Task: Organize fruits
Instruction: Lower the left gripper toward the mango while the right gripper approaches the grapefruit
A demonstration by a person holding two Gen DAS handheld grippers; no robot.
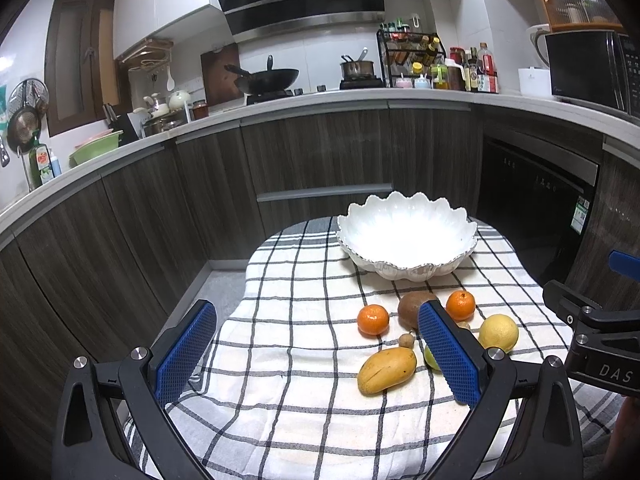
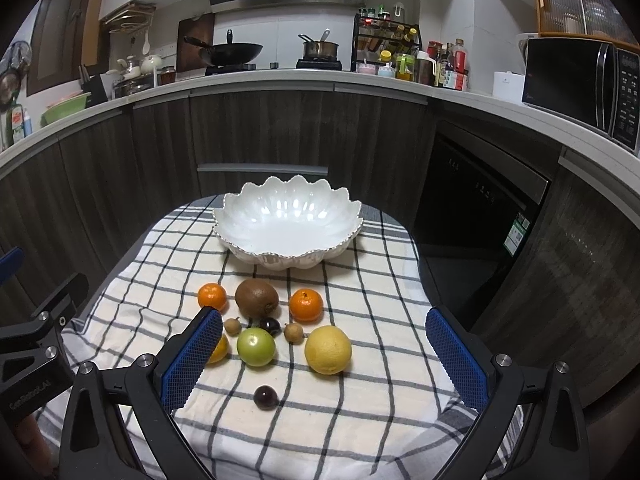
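Both claws hover over the checked cloth [image 2: 360,420], fingers spread wide, nothing held. The left gripper [image 1: 316,354] has bare cloth between its pads; the fruit lies off toward its right finger, which hides part of the group. From its camera: a mango [image 1: 386,370] nearest, a tangerine [image 1: 373,319] beyond it, a kiwi [image 1: 412,307] and second tangerine [image 1: 461,305] farther ahead, a lemon [image 1: 498,333] to the right. The right gripper [image 2: 324,358] frames the cluster squarely and shows what the other view misses: a green round fruit [image 2: 256,346] in full, a dark plum-like fruit [image 2: 266,397] closest between the fingers, another dark one [image 2: 270,326] behind, two small brown fruits [image 2: 233,326]. There the mango is mostly hidden behind the left finger. The white scalloped bowl [image 2: 288,200] stands empty, well ahead of both claws.
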